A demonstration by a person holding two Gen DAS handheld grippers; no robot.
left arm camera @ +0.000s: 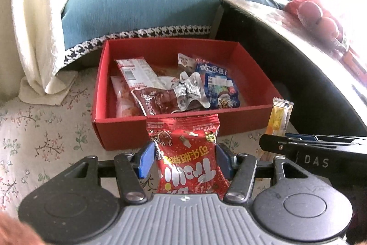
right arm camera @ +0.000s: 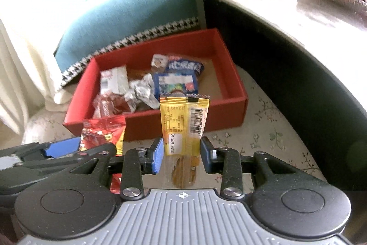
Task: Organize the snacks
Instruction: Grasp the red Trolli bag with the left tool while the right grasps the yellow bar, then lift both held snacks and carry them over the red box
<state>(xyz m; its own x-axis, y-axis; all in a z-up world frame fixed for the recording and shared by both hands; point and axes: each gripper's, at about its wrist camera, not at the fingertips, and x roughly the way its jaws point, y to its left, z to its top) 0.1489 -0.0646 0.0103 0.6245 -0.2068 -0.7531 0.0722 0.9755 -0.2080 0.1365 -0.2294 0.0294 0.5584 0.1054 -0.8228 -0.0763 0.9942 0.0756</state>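
red snack packet (left arm camera: 187,153) upright between pads of left gripper (left arm camera: 185,159), clamped, long axis along fingers. yellow snack bar (right arm camera: 183,125) pinched same way in right gripper (right arm camera: 182,154), jaws closed on it. both held clear of floral cloth (left arm camera: 45,141). red box (left arm camera: 160,128) straight ahead and below both, near wall just past packet tips, already holding several packets. left gripper faces box middle; right gripper faces its right half. next, likely: carry forward over near wall, release.
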